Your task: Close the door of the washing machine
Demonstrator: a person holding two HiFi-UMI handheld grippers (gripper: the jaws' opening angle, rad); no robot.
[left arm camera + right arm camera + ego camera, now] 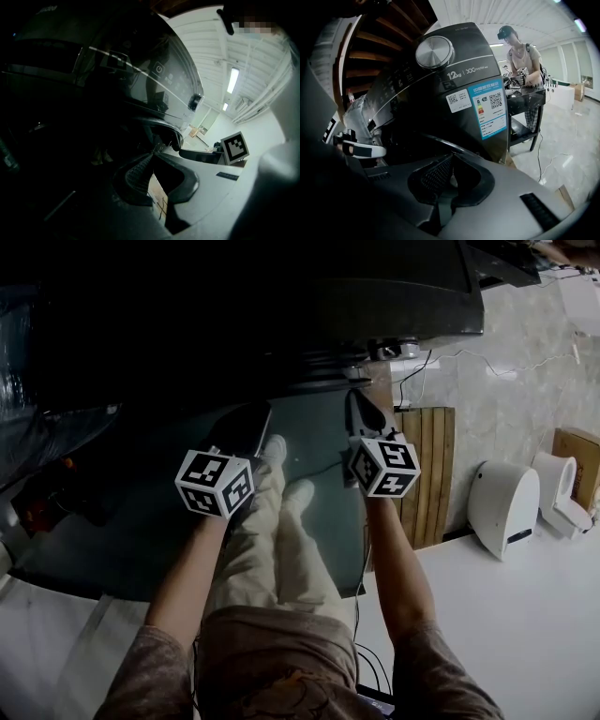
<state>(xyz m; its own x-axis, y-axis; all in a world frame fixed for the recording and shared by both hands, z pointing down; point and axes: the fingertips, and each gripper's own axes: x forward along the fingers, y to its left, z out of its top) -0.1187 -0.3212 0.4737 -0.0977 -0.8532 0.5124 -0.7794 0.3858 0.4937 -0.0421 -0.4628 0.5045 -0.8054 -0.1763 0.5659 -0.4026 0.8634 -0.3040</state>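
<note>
Washing machine (440, 89) stands dark ahead. Its glass door (323, 442) hangs open on the near side of the machine. Left gripper (246, 423) and right gripper (361, 413) are both at the door's edge nearest the machine, fingers pressed together with nothing between. Contact with the door is unclear.

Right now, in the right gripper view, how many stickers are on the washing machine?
2. A small white sticker sits below the round knob; a larger blue-edged sticker is just to its right. Others may be hidden elsewhere on the washing machine.
</note>
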